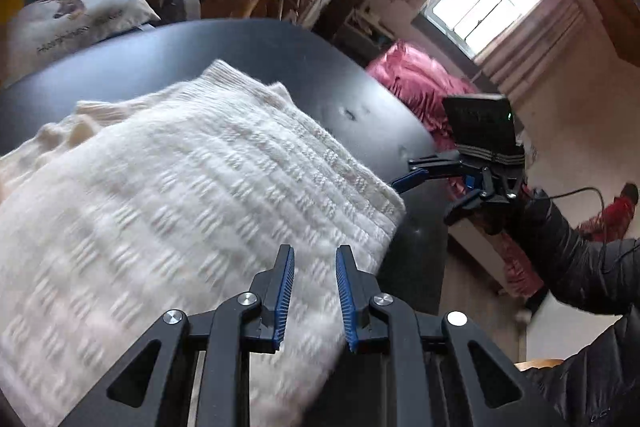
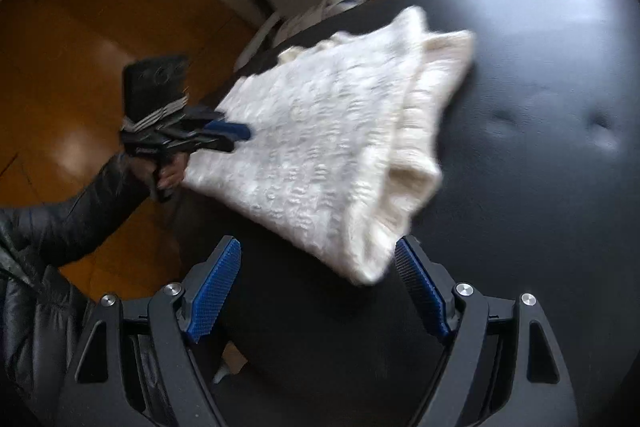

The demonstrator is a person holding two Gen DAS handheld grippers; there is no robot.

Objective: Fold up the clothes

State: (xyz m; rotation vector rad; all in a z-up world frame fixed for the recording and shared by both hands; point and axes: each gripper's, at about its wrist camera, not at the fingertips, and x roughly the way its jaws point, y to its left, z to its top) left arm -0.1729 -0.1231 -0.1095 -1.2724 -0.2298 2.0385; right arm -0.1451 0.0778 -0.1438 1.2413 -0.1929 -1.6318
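Here the black table [image 2: 540, 155] carries the cream knit sweater [image 2: 332, 147], already doubled over and lying ahead of both sets of fingers. The fold looks mid-way: the next move calls for a fresh pinch on an edge. The right gripper [image 2: 320, 283] stands wide, the sweater's near corner between its pads (untouched, seemingly). The left gripper [image 1: 315, 291] is narrowly parted, empty, over the knit. No containers show.

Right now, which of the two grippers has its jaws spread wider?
The right gripper: its blue pads stand far apart, one corner of the white knit sweater lying between them. The left gripper shows only a narrow gap.
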